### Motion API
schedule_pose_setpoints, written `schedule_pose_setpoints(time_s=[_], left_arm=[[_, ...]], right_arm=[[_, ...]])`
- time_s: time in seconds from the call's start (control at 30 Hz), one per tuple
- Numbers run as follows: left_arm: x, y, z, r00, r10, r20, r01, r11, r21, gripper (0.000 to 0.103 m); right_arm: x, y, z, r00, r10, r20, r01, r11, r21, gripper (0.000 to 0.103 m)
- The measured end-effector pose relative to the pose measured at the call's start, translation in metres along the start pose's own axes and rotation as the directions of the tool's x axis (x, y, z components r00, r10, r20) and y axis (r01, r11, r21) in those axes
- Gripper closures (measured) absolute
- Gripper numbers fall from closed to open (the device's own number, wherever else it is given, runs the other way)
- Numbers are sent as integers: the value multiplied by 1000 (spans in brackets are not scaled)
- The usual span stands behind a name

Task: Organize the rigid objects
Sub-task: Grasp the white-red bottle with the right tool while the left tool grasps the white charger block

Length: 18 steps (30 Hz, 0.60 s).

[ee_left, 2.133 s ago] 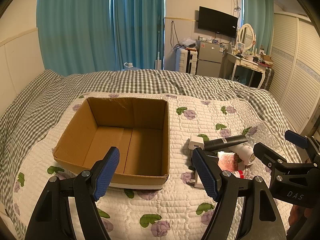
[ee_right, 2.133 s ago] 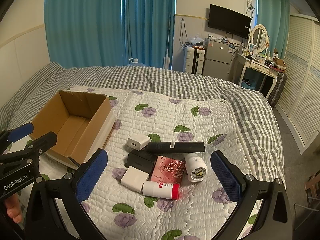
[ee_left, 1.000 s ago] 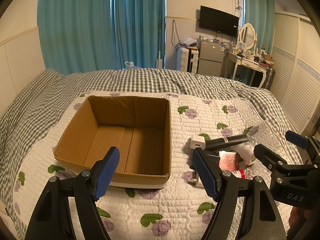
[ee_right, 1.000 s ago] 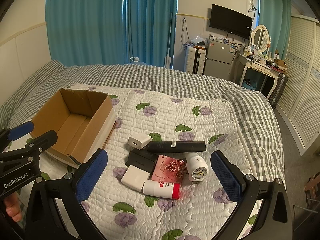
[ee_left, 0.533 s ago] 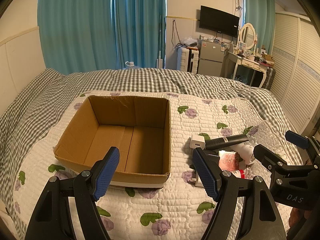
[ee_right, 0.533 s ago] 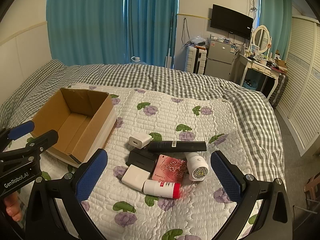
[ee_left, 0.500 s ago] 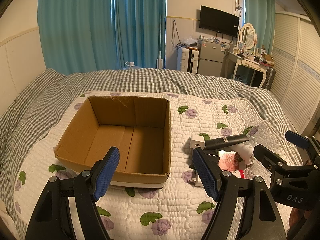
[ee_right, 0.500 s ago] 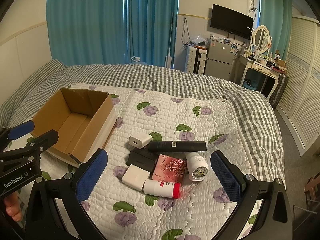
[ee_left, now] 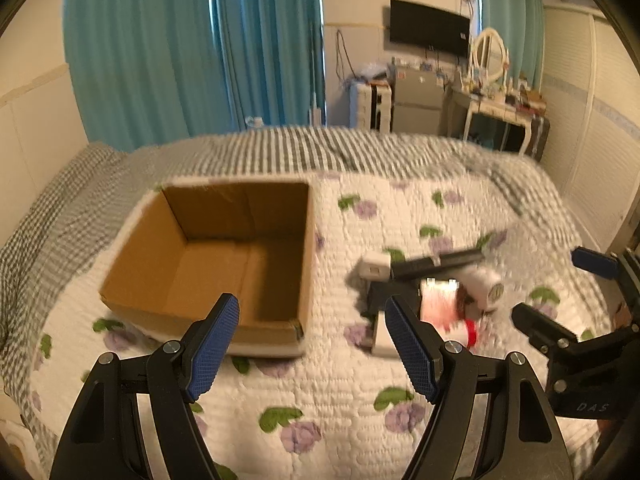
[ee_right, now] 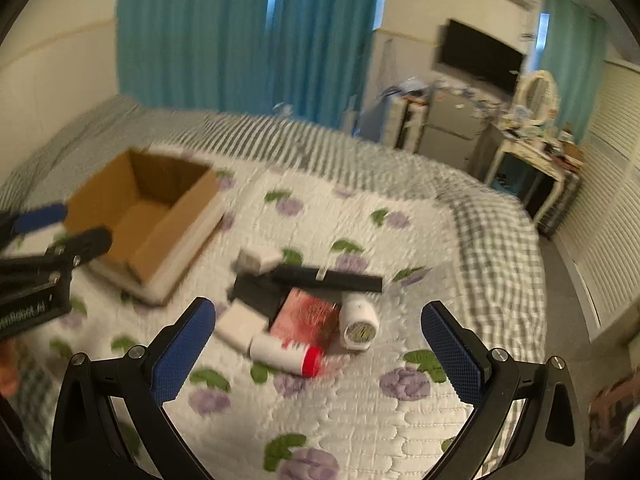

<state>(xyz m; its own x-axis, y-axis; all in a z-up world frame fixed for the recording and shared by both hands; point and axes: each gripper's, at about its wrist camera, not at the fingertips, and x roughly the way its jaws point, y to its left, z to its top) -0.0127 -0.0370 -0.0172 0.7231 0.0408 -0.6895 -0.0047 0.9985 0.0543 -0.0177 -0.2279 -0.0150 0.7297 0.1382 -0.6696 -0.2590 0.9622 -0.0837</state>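
Observation:
An open, empty cardboard box [ee_left: 224, 256] sits on the quilted bed; it also shows in the right wrist view [ee_right: 148, 216]. Right of it lies a pile: a black remote [ee_right: 328, 278], a white charger [ee_right: 258, 258], a black case [ee_right: 258, 294], a red packet [ee_right: 306, 314], a white flat box [ee_right: 242, 324], a white bottle with a red cap [ee_right: 286, 354] and a white jar [ee_right: 358, 322]. My left gripper [ee_left: 310, 344] is open and empty, above the box's near right corner. My right gripper [ee_right: 318, 354] is open and empty, just above the pile.
The bed has a white flowered quilt [ee_right: 360, 408] over a grey checked blanket [ee_left: 320, 152]. Teal curtains, a wall TV [ee_left: 430, 26], a small fridge and a dressing table stand beyond the bed. Both now views are motion-blurred.
Both grippers have moved forward and right toward the pile, and the views have gone blurry. The objects and the box lie as before.

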Motion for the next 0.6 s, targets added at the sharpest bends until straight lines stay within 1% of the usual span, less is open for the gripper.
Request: schedule_pose_setpoints(time_s=[0.07,0.13,0.17,0.27,0.3,0.37,0.47,0.6], left_arm=[[15,-8,-13,999,-3,-44,3,1000,11,24],[29,-15,-25,996,-15,-87,17,1000,22,24],[38,-19,-31,994,-20,-111,24,999,27,24],[58,-24,-43,987,-16,-158,22,999,38,24],[65,-23,-46,985,-7,-174,14,999,40,24],[73,-21,-49,982,0,-191,7,999,34,24],[84,-15,-54,978,-7,-208,11,1000,17,24],[95,-9,-59,975,-5,-222,9,1000,16,24]], right_arm=[[14,1,-7,998,43,-42,-44,998,-39,0],[34,4,-16,992,73,-105,-83,993,-90,3],[45,5,-20,988,74,-135,-90,990,-113,6],[72,12,-27,976,97,-193,-124,983,-136,8],[82,14,-30,969,111,-220,-143,980,-136,8],[98,18,-33,961,108,-255,-148,978,-145,8],[120,23,-35,940,110,-323,-161,978,-134,8],[145,24,-39,916,75,-393,-117,989,-85,8]])
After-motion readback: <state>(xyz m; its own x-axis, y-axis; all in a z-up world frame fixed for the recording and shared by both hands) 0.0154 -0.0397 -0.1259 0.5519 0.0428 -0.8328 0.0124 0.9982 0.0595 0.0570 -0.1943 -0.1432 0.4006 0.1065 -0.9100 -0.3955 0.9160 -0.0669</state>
